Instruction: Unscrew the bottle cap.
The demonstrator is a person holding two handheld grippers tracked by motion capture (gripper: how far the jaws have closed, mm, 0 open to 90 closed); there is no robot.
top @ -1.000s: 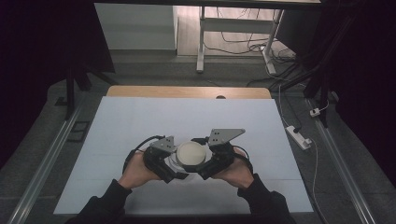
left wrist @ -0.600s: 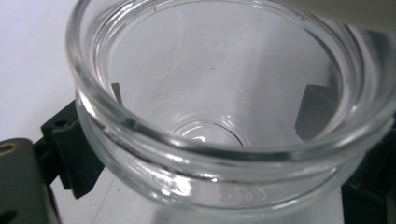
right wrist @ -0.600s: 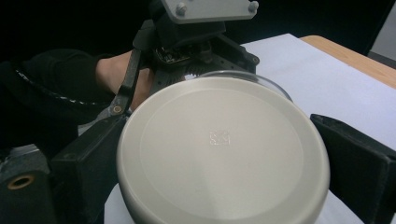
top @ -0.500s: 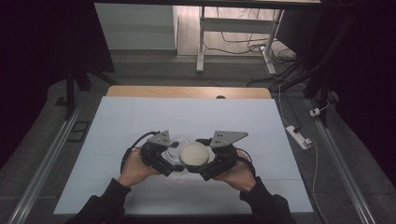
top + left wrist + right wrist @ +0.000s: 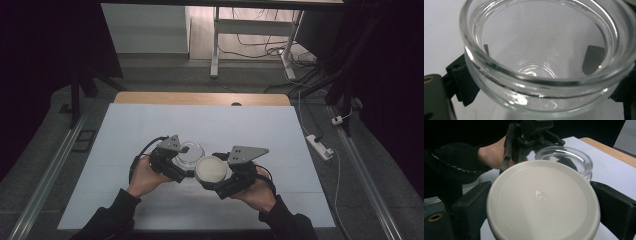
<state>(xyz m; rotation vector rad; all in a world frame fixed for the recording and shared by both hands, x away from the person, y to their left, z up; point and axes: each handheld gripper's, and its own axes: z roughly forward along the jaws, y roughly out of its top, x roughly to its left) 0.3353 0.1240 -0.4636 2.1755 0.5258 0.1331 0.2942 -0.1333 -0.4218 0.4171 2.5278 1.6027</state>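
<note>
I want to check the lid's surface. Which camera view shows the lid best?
The right gripper view: the cream lid sits close, between the right gripper's jaws, top face and small embossed mark clear. In the high view the lid is small.

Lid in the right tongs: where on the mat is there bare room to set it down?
The white mat is bare along its far strip below the wooden table edge, and across its left and right flanks. The near strip on either side of the forearms is free too. It is crowded only mid-mat, where the glass jar in the left tongs sits beside the lid in the right tongs.
</note>
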